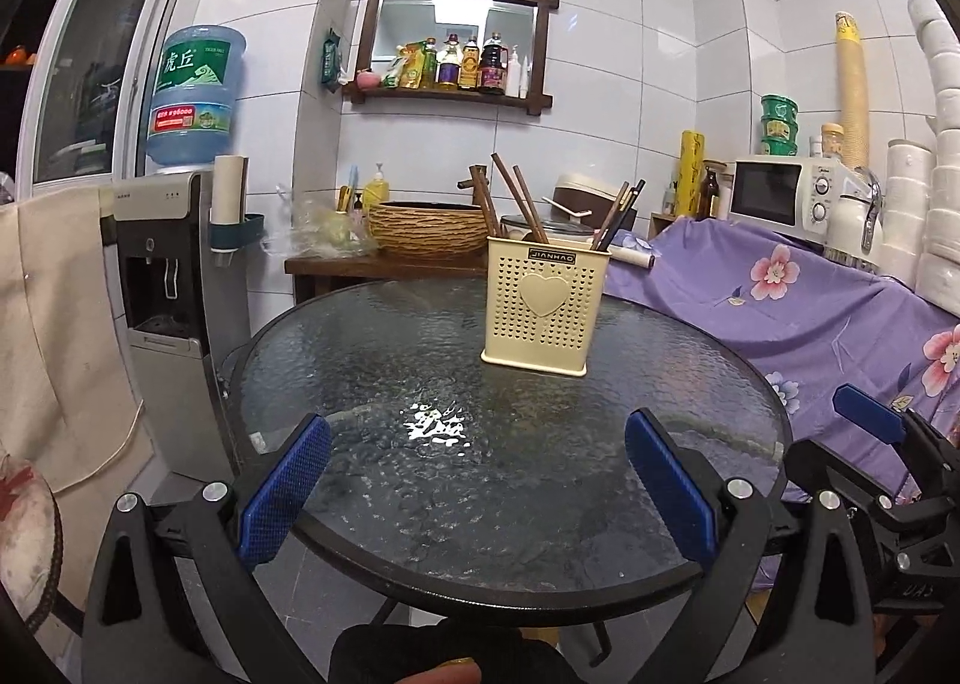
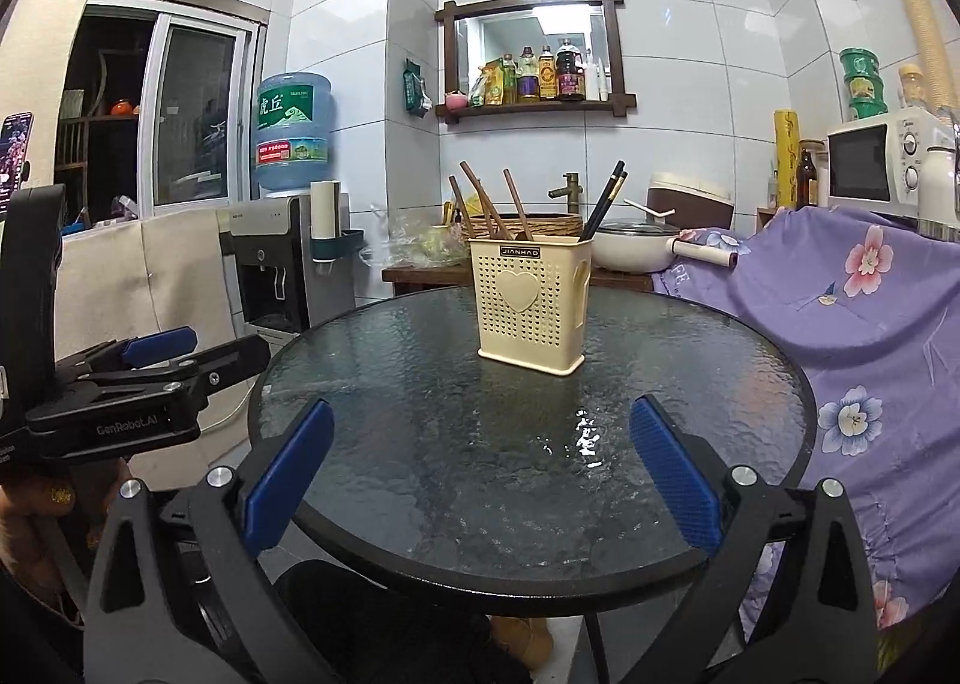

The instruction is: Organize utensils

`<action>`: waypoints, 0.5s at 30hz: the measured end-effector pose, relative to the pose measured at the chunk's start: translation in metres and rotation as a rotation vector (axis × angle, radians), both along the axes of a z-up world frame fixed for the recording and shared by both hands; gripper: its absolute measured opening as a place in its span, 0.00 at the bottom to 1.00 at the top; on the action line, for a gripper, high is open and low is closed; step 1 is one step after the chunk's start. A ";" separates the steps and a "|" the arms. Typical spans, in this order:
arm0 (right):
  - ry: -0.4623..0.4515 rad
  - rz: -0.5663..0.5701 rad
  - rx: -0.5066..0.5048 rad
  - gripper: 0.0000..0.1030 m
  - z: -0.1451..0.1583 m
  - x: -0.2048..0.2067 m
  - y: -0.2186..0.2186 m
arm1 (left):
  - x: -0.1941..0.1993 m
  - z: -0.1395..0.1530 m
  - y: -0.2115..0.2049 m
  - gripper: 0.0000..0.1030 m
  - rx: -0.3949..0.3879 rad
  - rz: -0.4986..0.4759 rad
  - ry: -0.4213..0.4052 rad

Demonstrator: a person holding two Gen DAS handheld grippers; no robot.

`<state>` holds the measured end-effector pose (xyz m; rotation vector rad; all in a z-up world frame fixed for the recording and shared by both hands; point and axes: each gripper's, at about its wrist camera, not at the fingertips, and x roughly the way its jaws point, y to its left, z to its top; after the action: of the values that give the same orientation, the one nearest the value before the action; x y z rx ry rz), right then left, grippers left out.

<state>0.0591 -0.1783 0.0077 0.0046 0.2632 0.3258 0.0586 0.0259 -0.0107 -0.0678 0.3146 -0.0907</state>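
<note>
Left gripper (image 1: 477, 480), nearest the lens: blue pads spread wide, nothing between them, hovering over the near edge of the round glass table (image 1: 360, 360). Right gripper (image 2: 480, 477): likewise spread wide and empty, also at the near edge. Each shows at the margin of the other's view, so they sit side by side.

Cream perforated utensil holder (image 1: 545, 309), heart on its front, stands upright toward the far side of the table, well apart from both grippers. Brown wooden utensils (image 1: 519, 198) lean out of its left part; dark chopsticks (image 1: 618, 216) lean from the right part. Whether an inner divider separates them cannot be told from here.

Table top otherwise bare apart from a light glare; no loose utensil visible on the glass in either view.

Judgement: sorting looks finished or close to it. Everything in sight is already in the holder, grouped by kind, and both grippers are free. Anything left would lie out of view. Clutter on the far counter (basket, pot) looks unrelated to the job.
</note>
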 end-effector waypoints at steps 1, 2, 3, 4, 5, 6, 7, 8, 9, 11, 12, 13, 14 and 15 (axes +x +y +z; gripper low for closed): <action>0.001 0.001 0.001 0.94 -0.001 0.000 0.000 | -0.001 0.000 0.002 0.94 -0.002 0.005 -0.002; 0.003 0.001 0.002 0.94 -0.001 0.000 0.000 | -0.001 0.000 0.003 0.94 -0.004 0.010 -0.004; 0.004 0.002 0.003 0.94 -0.001 0.000 0.000 | -0.002 0.000 0.005 0.94 -0.006 0.013 -0.004; 0.005 0.003 0.003 0.94 -0.001 0.000 0.001 | -0.002 0.000 0.006 0.94 -0.011 0.015 -0.002; 0.006 0.004 0.004 0.94 -0.001 0.000 0.000 | -0.001 0.000 0.008 0.94 -0.016 0.015 -0.001; 0.006 0.004 0.006 0.94 -0.001 -0.001 0.001 | -0.001 0.000 0.009 0.94 -0.023 0.016 0.001; 0.006 0.005 0.007 0.94 -0.001 -0.001 0.001 | -0.001 -0.001 0.010 0.94 -0.026 0.016 0.003; 0.007 0.006 0.007 0.94 -0.001 -0.001 0.001 | 0.000 -0.001 0.010 0.94 -0.029 0.016 0.006; 0.006 0.006 0.007 0.94 -0.001 -0.002 0.000 | 0.000 -0.001 0.011 0.94 -0.030 0.016 0.007; 0.007 0.005 0.005 0.94 -0.002 -0.002 0.000 | 0.000 -0.001 0.011 0.94 -0.029 0.015 0.007; 0.008 0.005 0.005 0.94 -0.001 -0.002 0.001 | 0.000 -0.001 0.011 0.94 -0.029 0.013 0.006; 0.010 0.006 0.008 0.94 -0.002 -0.002 0.000 | 0.000 -0.001 0.011 0.94 -0.029 0.011 0.007; 0.012 0.007 0.010 0.94 -0.002 -0.001 0.000 | 0.001 -0.002 0.011 0.94 -0.030 0.010 0.008; 0.016 0.009 0.012 0.94 -0.002 0.000 -0.001 | 0.001 -0.002 0.011 0.94 -0.030 0.009 0.009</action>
<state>0.0587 -0.1793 0.0060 0.0181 0.2771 0.3360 0.0594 0.0373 -0.0126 -0.0994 0.3221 -0.0862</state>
